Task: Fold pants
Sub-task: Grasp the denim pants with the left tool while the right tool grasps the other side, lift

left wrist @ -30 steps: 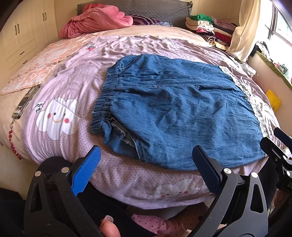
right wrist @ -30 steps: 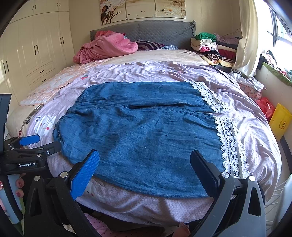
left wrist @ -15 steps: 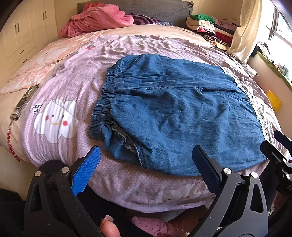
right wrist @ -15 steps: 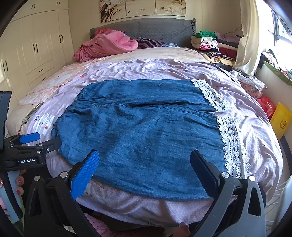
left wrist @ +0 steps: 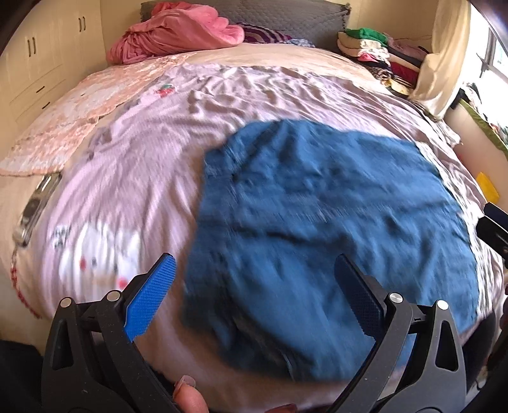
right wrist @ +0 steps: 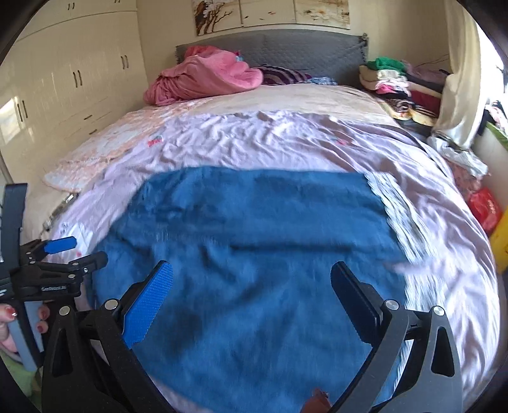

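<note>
The blue denim pants [right wrist: 254, 254] lie spread flat on the near half of the bed [right wrist: 285, 136]. Both the left claw [left wrist: 254, 292] and right claw [right wrist: 250, 289] hover released above the near edge, holding nothing.

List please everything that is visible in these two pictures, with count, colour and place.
denim pants: one, blue, spread flat on the near part of the bed, white lace trim at the right end
bed cover: one, lilac, over the bed
blanket: one, pink, bunched at the headboard
headboard: one, grey, far end
clothes pile: one, mixed colours, far right beside the bed
wardrobe: cream, left wall
pictures: on the wall above the headboard
left tool: open, empty, blue pads
right tool: open, empty
</note>
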Demonstrator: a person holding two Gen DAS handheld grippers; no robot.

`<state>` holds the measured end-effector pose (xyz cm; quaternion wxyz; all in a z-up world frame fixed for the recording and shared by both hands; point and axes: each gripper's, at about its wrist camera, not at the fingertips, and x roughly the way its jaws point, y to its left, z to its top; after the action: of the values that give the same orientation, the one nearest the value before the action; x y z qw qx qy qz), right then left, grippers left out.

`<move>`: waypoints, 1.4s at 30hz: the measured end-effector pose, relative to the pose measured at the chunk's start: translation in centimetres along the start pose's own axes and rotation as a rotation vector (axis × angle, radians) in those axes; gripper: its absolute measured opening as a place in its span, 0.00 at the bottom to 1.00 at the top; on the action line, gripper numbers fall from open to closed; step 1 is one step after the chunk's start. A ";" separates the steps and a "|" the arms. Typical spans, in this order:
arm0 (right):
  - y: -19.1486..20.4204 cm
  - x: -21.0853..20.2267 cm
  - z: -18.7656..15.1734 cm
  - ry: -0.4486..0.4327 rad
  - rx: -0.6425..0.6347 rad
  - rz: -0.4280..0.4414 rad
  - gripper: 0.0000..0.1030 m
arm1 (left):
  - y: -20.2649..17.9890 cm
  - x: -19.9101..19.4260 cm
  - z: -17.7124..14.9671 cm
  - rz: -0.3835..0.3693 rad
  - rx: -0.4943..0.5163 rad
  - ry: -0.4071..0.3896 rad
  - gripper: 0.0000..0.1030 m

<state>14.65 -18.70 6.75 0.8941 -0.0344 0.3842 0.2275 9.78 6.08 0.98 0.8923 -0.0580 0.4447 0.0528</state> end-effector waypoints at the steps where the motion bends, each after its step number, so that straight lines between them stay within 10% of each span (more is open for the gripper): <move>1: -0.3 1.0 1.0 0.012 -0.001 0.005 0.96 | 0.6 0.9 1.2 -0.006 0.004 0.003 0.91; 13: -1.8 11.2 7.9 0.118 -0.157 0.025 0.96 | 3.7 9.2 9.4 0.001 0.109 0.037 0.91; 26: -2.8 19.1 11.5 0.221 -0.244 0.099 0.96 | 2.6 13.8 11.6 -0.202 0.151 0.083 0.09; 36: 0.9 24.1 12.5 0.303 -0.472 0.220 0.94 | 2.6 9.4 11.3 -0.295 0.172 -0.028 0.04; 39: 2.3 25.1 11.9 0.327 -0.547 0.232 0.74 | 2.4 8.5 11.1 -0.303 0.196 -0.045 0.04; 42: 2.8 24.6 11.7 0.328 -0.537 0.280 0.27 | 1.9 8.0 10.6 -0.272 0.222 -0.062 0.04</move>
<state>36.06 -4.05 -2.02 0.7395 -0.2516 0.4503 0.4326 22.58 9.89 0.81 0.9054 -0.0172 0.4081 -0.1158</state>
